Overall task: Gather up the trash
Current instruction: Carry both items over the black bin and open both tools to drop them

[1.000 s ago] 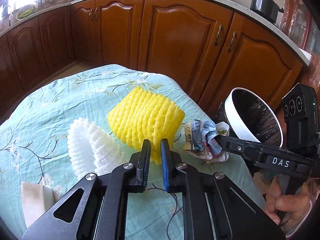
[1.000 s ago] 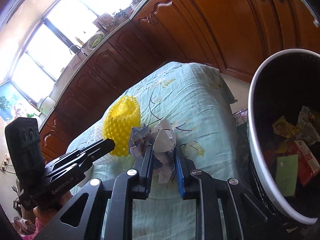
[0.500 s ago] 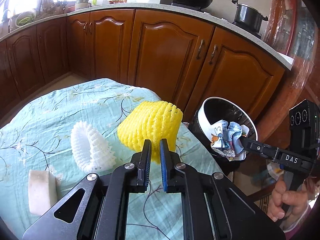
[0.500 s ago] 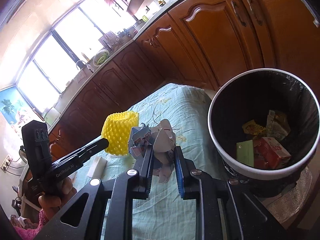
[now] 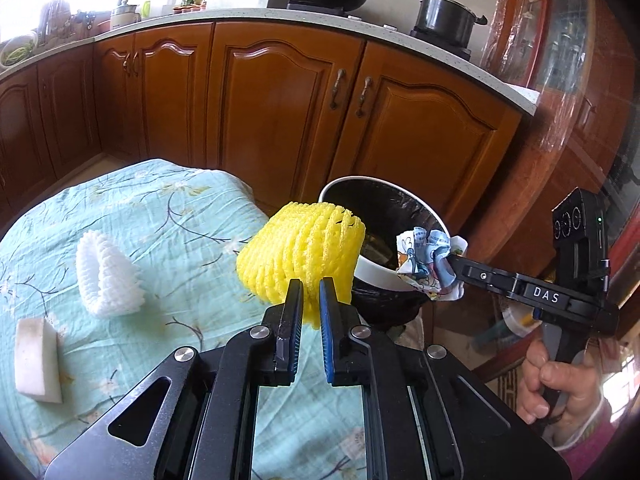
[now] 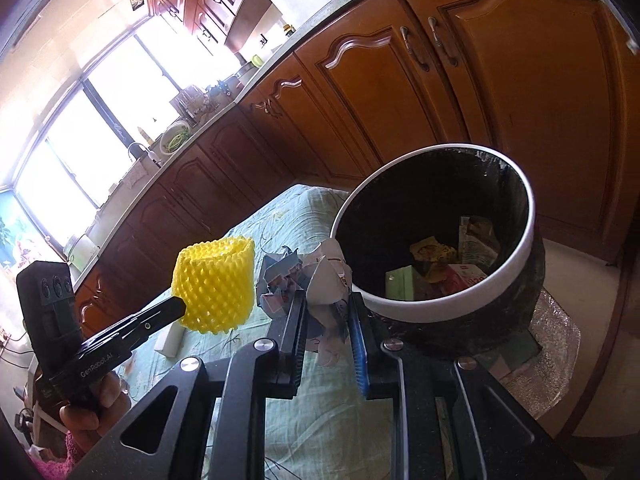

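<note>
My left gripper [image 5: 310, 286] is shut on a yellow foam fruit net [image 5: 302, 254] and holds it in the air near the table's right edge, beside the bin; it also shows in the right wrist view [image 6: 216, 284]. My right gripper [image 6: 326, 304] is shut on a crumpled printed paper wrapper [image 6: 316, 276] and holds it just at the near rim of the bin; it also shows in the left wrist view [image 5: 426, 266]. The white-rimmed trash bin [image 6: 516, 216] with a black liner stands beside the table and holds several pieces of packaging.
A white foam fruit net [image 5: 106, 276] and a white sponge block [image 5: 36, 358] lie on the table with the teal floral cloth [image 5: 160, 216]. Brown kitchen cabinets [image 5: 280, 100] stand behind. The bin stands on a shiny mat [image 6: 560, 336].
Both grippers have lifted their loads off the table and carried them right, toward the bin. The wrapper now hangs at the bin's rim and the yellow net is off the cloth.
</note>
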